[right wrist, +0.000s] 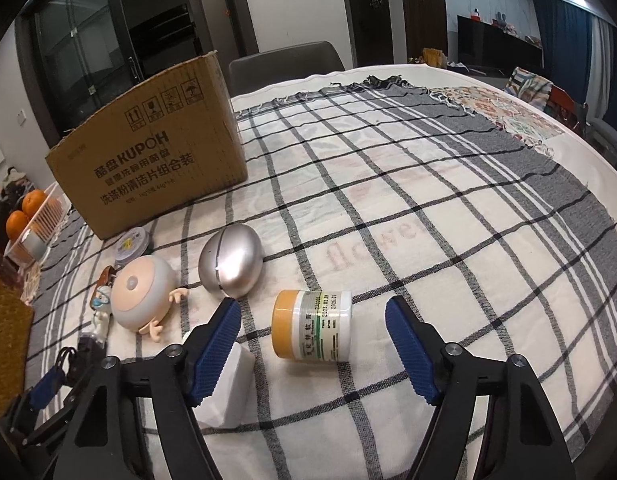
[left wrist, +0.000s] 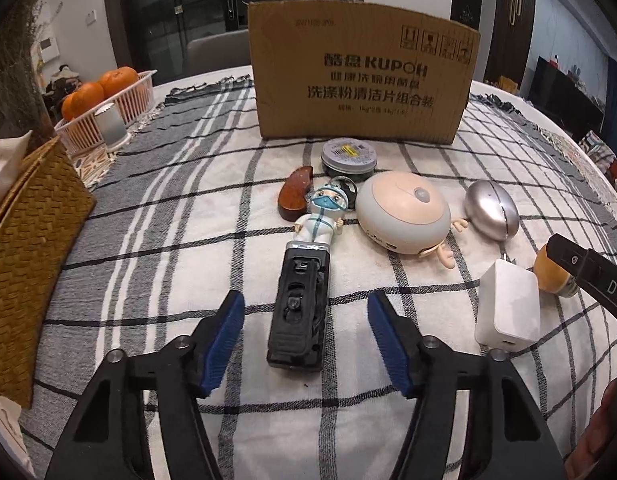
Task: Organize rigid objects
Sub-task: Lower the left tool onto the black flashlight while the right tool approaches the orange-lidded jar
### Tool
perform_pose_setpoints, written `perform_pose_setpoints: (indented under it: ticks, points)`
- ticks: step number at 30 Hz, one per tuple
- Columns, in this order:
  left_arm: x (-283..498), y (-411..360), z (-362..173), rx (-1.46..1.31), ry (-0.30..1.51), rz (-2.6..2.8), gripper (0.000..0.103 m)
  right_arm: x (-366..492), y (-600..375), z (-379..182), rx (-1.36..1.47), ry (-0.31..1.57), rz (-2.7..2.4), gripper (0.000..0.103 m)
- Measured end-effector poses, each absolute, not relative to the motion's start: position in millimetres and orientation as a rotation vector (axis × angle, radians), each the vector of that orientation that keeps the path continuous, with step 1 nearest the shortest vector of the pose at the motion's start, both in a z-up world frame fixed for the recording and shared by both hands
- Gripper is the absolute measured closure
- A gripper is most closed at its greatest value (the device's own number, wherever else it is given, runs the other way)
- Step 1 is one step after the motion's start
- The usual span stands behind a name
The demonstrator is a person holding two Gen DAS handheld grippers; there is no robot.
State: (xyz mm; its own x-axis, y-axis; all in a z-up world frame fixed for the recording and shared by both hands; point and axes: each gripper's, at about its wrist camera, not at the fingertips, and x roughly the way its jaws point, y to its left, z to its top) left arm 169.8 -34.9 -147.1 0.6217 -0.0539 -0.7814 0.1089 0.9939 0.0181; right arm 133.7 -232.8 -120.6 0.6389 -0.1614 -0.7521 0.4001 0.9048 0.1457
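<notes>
the left hand-held gripper (left wrist: 306,338) stands half open astride the black device (left wrist: 300,312), touching nothing; the right hand-held gripper (right wrist: 312,346) likewise brackets the toppled jar (right wrist: 312,326) (near the counter's front edge), both probably bound for the cardboard box (left wrist: 360,76).

Left gripper (left wrist: 306,314), right gripper (right wrist: 313,320): black frames, ribbed blue jaws, silver screws.
</notes>
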Motion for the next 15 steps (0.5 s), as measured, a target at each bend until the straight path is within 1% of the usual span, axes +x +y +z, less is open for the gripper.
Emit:
perform_pose_setpoints:
  ticks: [4, 6, 11, 13, 14, 15]
  points:
    - [175, -37, -152, 0.070, 0.922, -0.097, 0.049, 137, -235, -125, 0.319, 0.829, -0.331, 0.034]
    - [178, -38, -154, 0.074, 0.932, -0.095, 0.055, 140, -236, -128, 0.321, 0.837, -0.328, 0.037]
    - [182, -39, -156, 0.080, 0.935, -0.096, 0.061, 144, -238, -135, 0.324, 0.861, -0.326, 0.050]
    - [183, -40, -156, 0.088, 0.928, -0.092, 0.066, 146, -239, -138, 0.326, 0.873, -0.328, 0.053]
    - [184, -40, -156, 0.089, 0.927, -0.090, 0.072, 147, -239, -139, 0.328, 0.876, -0.325, 0.056]
    - [184, -39, -156, 0.085, 0.926, -0.093, 0.074, 148, -239, -139, 0.328, 0.875, -0.322, 0.057]
